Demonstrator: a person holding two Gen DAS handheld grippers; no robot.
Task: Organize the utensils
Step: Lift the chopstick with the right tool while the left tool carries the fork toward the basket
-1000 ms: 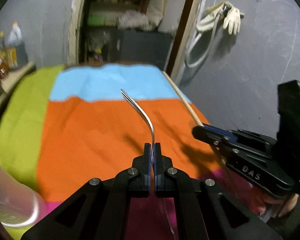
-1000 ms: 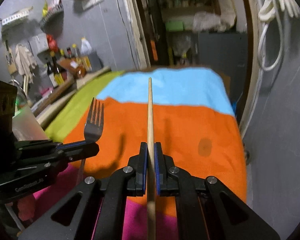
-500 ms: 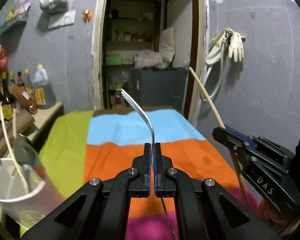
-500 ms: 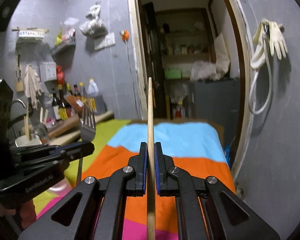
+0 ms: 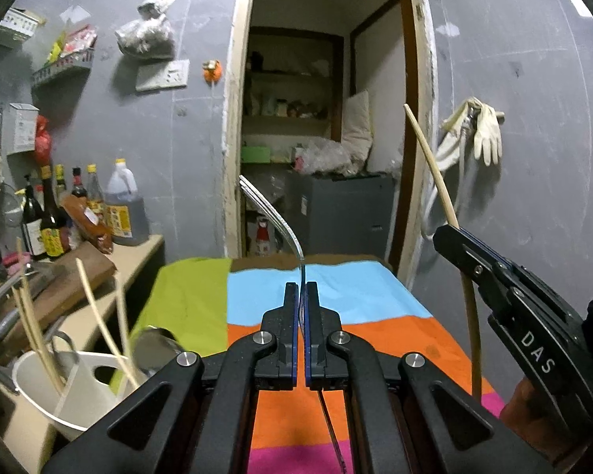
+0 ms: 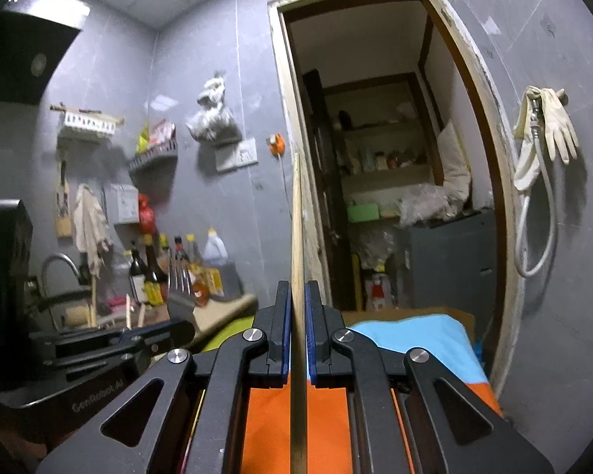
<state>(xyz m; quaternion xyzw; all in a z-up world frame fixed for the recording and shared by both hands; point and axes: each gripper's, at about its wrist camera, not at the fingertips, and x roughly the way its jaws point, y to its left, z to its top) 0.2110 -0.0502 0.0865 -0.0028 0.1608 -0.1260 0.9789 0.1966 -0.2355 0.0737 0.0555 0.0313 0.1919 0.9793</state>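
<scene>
Clamping a fork (image 5: 274, 213) and chopstick (image 6: 297, 237), both fingers hover over the striped cloth (image 5: 328, 296) facing a doorway (image 5: 320, 118).

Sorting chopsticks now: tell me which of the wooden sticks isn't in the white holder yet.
The chopstick clamped upright in the right gripper jaws, above the cloth. The other sticks stand in the white holder at lower left.

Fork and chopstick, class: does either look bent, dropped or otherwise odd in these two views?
Nothing stands out. The fork is clamped by its handle in the left tool, tines up; its curve is fisheye distortion. The chopstick stands straight in the right tool. Neither is dropped.
</scene>
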